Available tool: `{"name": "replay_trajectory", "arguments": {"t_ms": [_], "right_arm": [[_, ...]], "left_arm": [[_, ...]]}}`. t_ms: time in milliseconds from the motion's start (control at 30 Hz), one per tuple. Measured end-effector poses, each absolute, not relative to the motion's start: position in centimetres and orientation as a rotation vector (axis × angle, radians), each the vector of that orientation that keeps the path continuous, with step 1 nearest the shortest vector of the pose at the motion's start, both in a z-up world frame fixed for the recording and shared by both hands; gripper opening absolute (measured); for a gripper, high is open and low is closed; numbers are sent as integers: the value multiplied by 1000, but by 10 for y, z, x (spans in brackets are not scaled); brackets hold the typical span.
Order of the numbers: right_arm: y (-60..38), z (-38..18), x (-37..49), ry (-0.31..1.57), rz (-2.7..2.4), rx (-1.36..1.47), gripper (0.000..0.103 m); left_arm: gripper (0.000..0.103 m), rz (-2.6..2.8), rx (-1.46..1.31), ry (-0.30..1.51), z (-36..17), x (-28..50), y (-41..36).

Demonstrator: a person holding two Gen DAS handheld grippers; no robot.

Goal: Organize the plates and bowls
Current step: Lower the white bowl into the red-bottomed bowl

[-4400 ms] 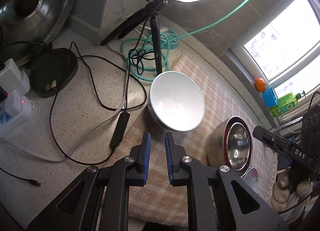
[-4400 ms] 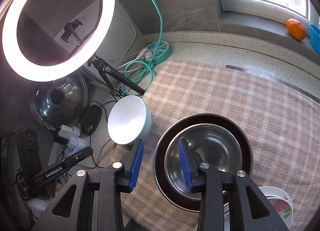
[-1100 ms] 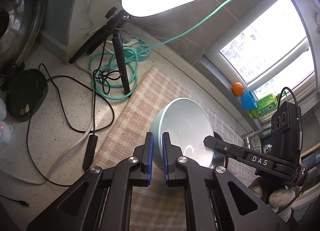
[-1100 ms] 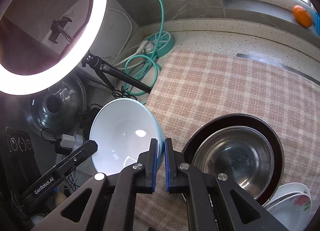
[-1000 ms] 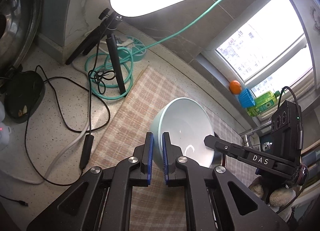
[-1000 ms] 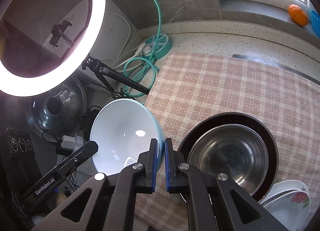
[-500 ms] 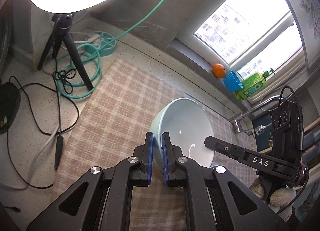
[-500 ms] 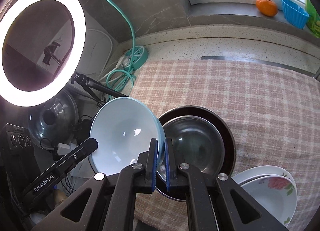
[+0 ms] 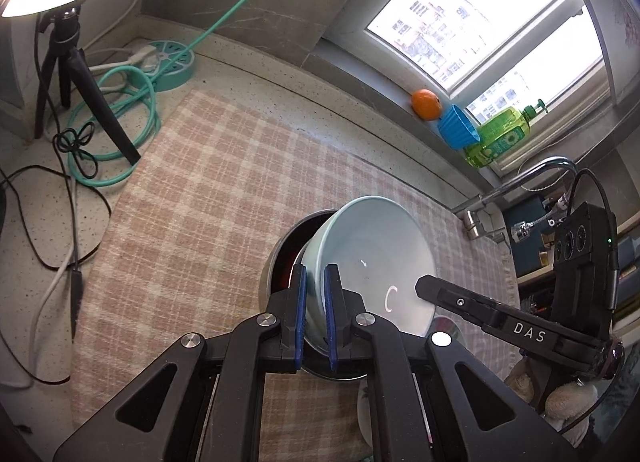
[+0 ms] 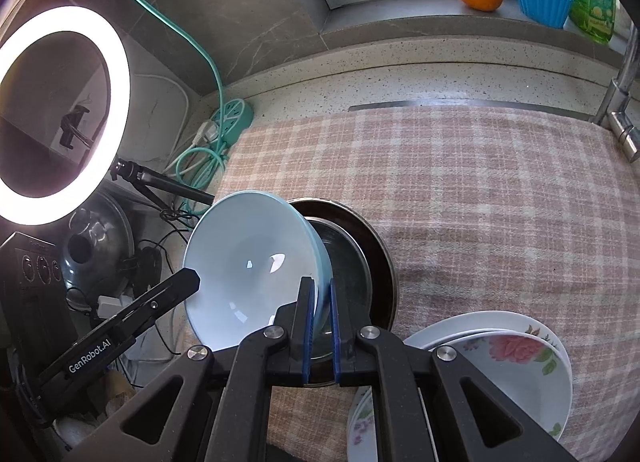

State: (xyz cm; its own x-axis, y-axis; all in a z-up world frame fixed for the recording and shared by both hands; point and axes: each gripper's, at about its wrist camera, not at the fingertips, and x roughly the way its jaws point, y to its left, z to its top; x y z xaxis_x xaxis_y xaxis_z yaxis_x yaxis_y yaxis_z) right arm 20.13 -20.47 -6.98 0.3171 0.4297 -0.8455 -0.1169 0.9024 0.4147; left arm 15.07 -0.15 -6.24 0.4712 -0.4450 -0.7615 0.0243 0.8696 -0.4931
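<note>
The left tongs [image 9: 315, 312] and the right tongs [image 10: 319, 328] each pinched opposite rims of the pale blue ceramic bowl [image 10: 250, 268]. It hung tilted directly above the steel bowl nested in a dark pan [image 10: 370, 258], on the checked cloth [image 10: 460, 189] covering the counter, with the floral white plates [image 10: 516, 358] just beside that pan.

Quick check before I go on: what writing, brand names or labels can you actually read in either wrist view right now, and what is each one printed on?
"DAS": white letters on the black arm of the right gripper, seen in the left wrist view.
"GenRobot.AI": white letters on the black arm of the left gripper, seen in the right wrist view.
Green bottle on the windowsill: its label print is too small to read.
</note>
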Motion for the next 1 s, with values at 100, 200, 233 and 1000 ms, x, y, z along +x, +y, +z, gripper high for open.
{"name": "replay_trajectory", "arguments": {"t_ms": [100, 200, 233, 1000], "right_arm": [[-209, -74, 201, 1204, 353, 301, 7], [-211, -79, 201, 1214, 344, 301, 7], [-211, -80, 201, 1216, 343, 299, 7], [-208, -99, 206, 1258, 333, 289, 7]], "left_arm": [[7, -304, -440, 1063, -67, 154, -6], [7, -303, -435, 1074, -70, 155, -9], [7, -304, -433, 1077, -70, 155, -10], [7, -292, -403, 1107, -82, 156, -13]]}}
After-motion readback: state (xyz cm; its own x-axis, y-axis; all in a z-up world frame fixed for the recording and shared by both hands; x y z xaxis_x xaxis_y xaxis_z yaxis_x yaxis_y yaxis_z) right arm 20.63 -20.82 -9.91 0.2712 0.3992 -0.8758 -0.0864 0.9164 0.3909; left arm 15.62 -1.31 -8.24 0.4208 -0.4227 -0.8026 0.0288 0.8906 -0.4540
